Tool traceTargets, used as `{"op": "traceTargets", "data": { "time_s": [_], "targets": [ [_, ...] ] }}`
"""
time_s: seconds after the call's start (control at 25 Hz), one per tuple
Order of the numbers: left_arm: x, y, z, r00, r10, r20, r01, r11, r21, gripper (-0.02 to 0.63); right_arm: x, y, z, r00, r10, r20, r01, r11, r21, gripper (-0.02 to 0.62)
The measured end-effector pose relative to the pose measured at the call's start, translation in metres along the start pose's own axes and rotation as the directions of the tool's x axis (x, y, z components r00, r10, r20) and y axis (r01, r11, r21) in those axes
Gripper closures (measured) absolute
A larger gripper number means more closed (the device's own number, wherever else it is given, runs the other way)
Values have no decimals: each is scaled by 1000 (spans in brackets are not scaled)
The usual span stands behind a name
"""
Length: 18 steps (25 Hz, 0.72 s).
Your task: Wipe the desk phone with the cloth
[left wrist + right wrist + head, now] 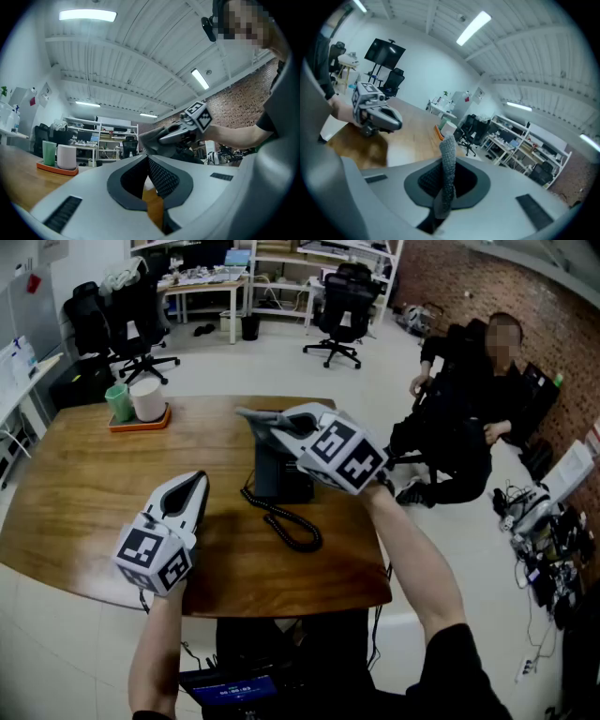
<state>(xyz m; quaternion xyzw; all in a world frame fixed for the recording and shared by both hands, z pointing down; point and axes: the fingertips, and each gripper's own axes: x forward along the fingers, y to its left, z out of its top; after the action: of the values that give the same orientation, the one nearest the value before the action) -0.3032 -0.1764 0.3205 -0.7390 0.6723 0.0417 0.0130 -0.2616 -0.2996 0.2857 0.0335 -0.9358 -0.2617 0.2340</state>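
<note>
A black desk phone point(279, 474) stands upright on the wooden table point(84, 493), its coiled cord point(292, 528) trailing toward me. My right gripper point(274, 427) hovers over the phone's top, shut on a grey cloth point(255, 417). In the right gripper view the cloth point(448, 164) sticks up from between the jaws. My left gripper point(198, 481) is held low over the table, left of the phone and apart from it. Its jaws point(148, 161) meet with nothing between them. From the left gripper view, the right gripper point(180, 131) and cloth point(151, 137) show ahead.
An orange tray point(139, 420) with a green cup point(118, 401) and a white cup point(148, 399) sits at the table's far left. A person point(464, 418) sits on the floor to the right. Office chairs point(339, 306) and desks stand behind.
</note>
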Motion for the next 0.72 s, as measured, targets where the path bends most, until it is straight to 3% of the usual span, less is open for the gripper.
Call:
{"op": "traceTargets", "data": {
  "time_s": [0.24,0.36,0.52,0.64,0.72],
  "targets": [
    [0,14,-7,999,-4,-49,5,1000,24,615,79,-68,-45,970,-192,-149,205,975,79,571],
    [0,9,-9,998,-3,-60,4,1000,19,615,79,-66,-56,962,-201,-184,209,978,23,572],
    [-2,7,-7,997,-25,-70,27,999,21,615,71,-2,-48,975,-53,-215,22,989,-143,571],
    [-5,11,-7,997,-31,-64,32,999,17,615,57,69,-44,973,86,-215,-139,959,-246,571],
    [-5,11,-8,997,-36,-64,37,999,15,615,38,112,-50,952,195,-238,-261,921,-288,571]
  ]
}}
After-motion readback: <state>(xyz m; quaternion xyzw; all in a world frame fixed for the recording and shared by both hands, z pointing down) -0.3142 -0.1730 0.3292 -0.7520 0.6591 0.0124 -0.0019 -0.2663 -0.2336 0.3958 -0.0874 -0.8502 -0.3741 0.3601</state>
